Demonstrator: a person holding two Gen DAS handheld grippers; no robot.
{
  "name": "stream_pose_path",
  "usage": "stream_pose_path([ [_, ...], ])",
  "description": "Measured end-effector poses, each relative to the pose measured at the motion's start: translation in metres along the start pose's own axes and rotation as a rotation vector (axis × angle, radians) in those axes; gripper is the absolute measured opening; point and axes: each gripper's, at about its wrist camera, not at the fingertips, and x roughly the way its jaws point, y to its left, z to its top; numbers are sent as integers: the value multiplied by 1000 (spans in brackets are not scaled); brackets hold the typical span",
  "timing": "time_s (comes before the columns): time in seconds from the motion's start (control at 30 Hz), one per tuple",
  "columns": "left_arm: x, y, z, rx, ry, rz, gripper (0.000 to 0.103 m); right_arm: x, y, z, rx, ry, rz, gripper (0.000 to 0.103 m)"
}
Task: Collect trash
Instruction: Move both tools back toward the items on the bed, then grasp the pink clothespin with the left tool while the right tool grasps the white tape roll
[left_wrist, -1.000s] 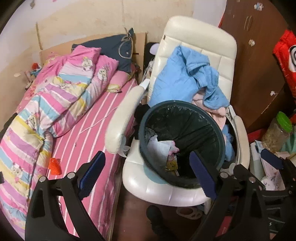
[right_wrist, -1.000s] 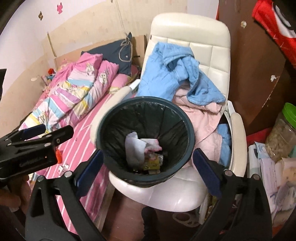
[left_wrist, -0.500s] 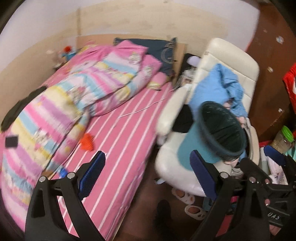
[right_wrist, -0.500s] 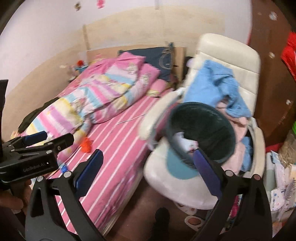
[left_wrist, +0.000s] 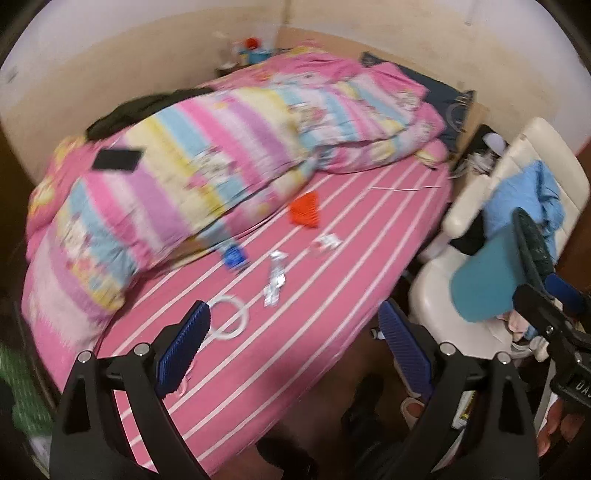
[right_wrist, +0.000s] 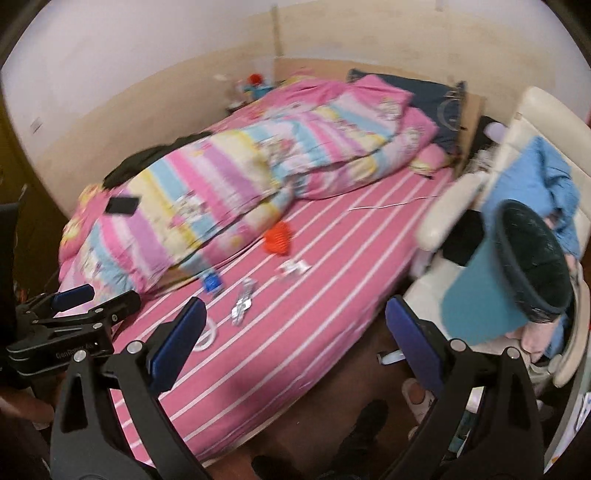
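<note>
both grippers spread, holding nothing; wrappers on bed

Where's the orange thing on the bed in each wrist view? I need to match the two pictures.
Left wrist: orange item lies on the striped sheet just right of centre, at the quilt's edge.
Right wrist: orange item sits just left of centre, again against the quilt.
Shared landmark: the blue packet lies below-left of it in both views.
</note>
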Motion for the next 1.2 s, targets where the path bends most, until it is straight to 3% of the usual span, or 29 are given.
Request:
stream_pose_path([
  [0.33,-3,105,-53,-184,45,70,90,26,104,-23,-214,67,113,97],
  [0.6,1,153,-87,-299,78,102,90,50,162,-37,-389,87,192,97],
  [0.8,30,180,-118,-411,133,115,90,101,192,-54,-516,191,263,97],
  [0.93,62,195,-145,-496,184,73,90,140,196,-65,-542,266,298,97],
  [1.2,122,220,-177,-563,219,65,90,224,210,-86,-664,344,337,97],
])
